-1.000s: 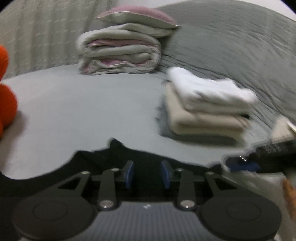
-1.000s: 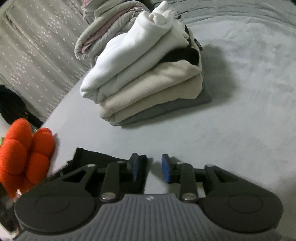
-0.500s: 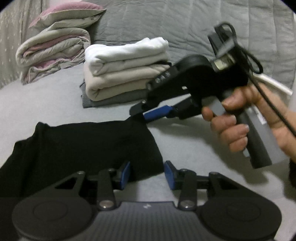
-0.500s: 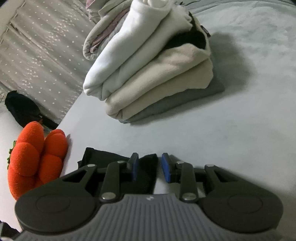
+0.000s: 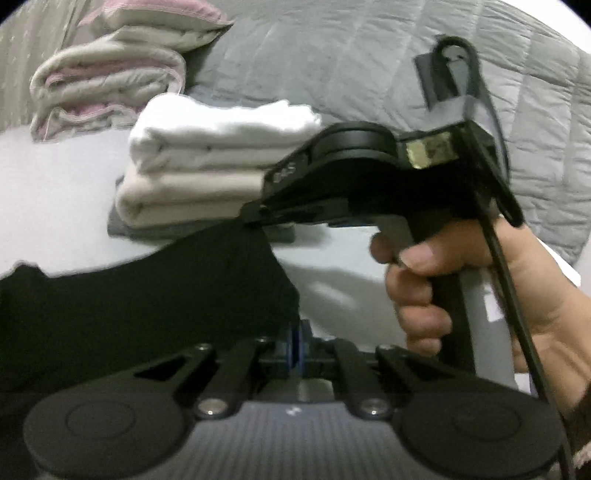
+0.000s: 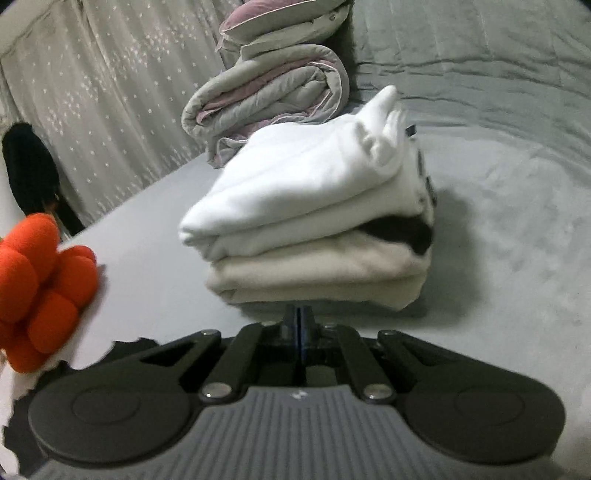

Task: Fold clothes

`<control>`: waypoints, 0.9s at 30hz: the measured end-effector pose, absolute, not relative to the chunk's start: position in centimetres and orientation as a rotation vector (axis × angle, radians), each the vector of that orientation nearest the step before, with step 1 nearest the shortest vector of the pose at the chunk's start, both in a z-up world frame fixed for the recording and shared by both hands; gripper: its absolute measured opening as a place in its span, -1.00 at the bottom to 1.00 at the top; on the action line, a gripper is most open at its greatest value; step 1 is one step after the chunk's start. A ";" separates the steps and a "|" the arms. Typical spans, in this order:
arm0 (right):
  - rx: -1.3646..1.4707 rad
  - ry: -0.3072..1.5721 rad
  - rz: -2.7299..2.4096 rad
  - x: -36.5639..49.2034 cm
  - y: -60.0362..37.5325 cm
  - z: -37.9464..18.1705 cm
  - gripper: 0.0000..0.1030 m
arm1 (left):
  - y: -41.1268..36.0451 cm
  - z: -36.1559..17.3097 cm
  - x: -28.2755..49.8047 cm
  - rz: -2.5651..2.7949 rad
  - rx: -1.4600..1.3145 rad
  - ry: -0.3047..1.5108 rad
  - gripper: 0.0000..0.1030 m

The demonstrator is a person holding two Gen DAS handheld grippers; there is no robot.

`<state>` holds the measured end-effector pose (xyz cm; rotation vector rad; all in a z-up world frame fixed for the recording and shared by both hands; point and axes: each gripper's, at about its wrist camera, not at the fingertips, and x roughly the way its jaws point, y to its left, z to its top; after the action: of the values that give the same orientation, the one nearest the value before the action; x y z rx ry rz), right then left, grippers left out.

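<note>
Left wrist view showed the left gripper with its two blue pads pressed together on the near corner of one black garment, which spread away to the left over the pale grey bed sheet. The right gripper reached in from the right, held by one hand wrapped around its handle, and its tip pinched the far corner of the same black garment, lifted a little above the sheet. Behind it stood one stack of folded clothes in three layers: white on top, cream in the middle, a thin grey piece at the bottom. Farther back lay one rolled grey-and-pink quilt with one pillow on top, beside one grey quilted bedspread. In the right wrist view, the right gripper's jaws were closed tight, and only a dark edge of the garment showed at the lower left, so the cloth between its pads could not be seen there. The stack of folded clothes sat just ahead, with a dark patch showing between the white and cream layers. One orange plush toy lay at the left edge, and one pale dotted curtain hung behind.
</note>
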<state>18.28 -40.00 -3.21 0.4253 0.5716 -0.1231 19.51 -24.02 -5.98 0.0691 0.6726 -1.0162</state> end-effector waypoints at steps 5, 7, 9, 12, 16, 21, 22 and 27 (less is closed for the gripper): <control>0.424 0.621 -0.164 19.0 -41.1 -5.9 -0.95 | -24.8 -7.7 20.2 -0.996 0.024 0.719 -0.94; 0.442 0.633 -0.170 19.0 -41.3 -7.1 -0.96 | -24.8 -7.8 20.4 -0.994 0.009 0.730 -0.92; 0.447 0.631 -0.176 18.9 -41.3 -7.3 -0.94 | -24.3 -7.3 20.5 -0.992 -0.012 0.742 -0.90; 0.429 0.635 -0.188 18.8 -40.8 -6.6 -0.79 | -22.9 -6.2 21.0 -0.988 -0.037 0.746 -0.63; 0.421 0.622 -0.165 18.7 -40.0 -5.3 -0.74 | -19.3 -4.5 22.4 -0.925 -0.084 0.722 -0.24; 0.428 0.595 -0.092 19.0 -38.1 -4.4 -0.40 | -13.9 -3.1 25.9 -0.759 -0.123 0.688 -0.08; 0.425 0.590 -0.072 19.2 -37.5 -4.3 -0.40 | -12.8 -2.9 26.7 -0.714 -0.132 0.682 -0.08; 0.420 0.561 0.028 20.5 -34.7 -4.2 -0.40 | -7.8 -3.7 31.0 -0.566 -0.272 0.713 -0.11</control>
<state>20.55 -34.69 -4.23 0.4202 0.5605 0.0276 31.02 -7.79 -3.72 -0.2724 0.7127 -0.5664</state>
